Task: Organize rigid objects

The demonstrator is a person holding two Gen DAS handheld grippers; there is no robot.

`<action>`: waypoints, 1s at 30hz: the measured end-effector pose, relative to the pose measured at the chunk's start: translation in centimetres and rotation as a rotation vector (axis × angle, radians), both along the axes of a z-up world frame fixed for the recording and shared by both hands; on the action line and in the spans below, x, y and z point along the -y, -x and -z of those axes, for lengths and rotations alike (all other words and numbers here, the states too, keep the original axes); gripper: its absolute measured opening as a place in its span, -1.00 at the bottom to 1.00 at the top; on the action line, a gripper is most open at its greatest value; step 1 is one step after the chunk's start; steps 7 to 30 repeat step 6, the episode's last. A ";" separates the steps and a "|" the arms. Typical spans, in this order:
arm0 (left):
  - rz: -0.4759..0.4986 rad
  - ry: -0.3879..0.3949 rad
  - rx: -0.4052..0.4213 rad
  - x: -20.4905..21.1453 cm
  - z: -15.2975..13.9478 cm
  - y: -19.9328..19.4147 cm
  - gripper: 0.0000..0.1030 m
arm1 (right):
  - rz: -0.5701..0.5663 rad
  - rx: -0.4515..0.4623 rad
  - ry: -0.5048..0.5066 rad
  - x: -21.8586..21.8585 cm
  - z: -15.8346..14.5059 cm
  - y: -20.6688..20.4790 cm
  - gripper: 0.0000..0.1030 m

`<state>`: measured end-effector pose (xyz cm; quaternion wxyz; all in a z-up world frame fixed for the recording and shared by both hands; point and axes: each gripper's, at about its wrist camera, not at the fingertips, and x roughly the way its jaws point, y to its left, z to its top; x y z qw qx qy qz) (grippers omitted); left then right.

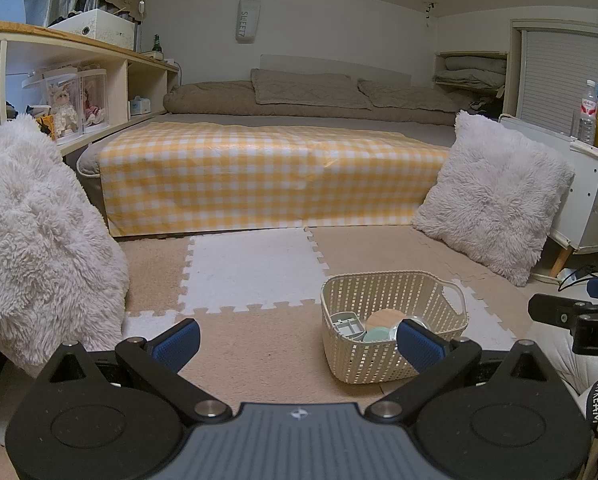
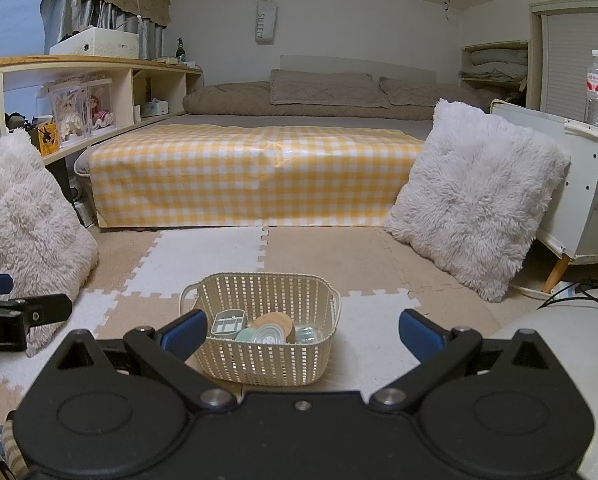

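Basket (image 2: 259,336) contents partly hidden

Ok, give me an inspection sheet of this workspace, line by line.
Surface: foam puzzle mats, beige and white, on the floor in front of a bed.
Job's things: cream basket holds a grey divided tray, a wooden round lid and other round pieces; exact count unclear.
Clutter: nothing seen loose on the mats.
Grippers: left gripper and right gripper both have jaws wide open, empty, short of the basket.
Cables: black cable on the floor at right.
Surroundings: two fluffy cushions, checked bed cover, shelf unit, bottles on a white cabinet.
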<state>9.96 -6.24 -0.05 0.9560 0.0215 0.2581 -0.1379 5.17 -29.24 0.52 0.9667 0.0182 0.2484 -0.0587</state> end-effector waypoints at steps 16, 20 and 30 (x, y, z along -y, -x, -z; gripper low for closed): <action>-0.001 -0.001 -0.001 0.0 0.0 0.0 1.00 | 0.000 0.000 0.000 0.0 0.0 0.0 1.00; -0.001 -0.001 -0.001 0.0 0.0 0.0 1.00 | 0.000 0.000 0.000 0.0 0.0 0.0 1.00; -0.001 -0.001 -0.001 0.0 0.0 0.0 1.00 | 0.000 0.000 0.000 0.0 0.0 0.0 1.00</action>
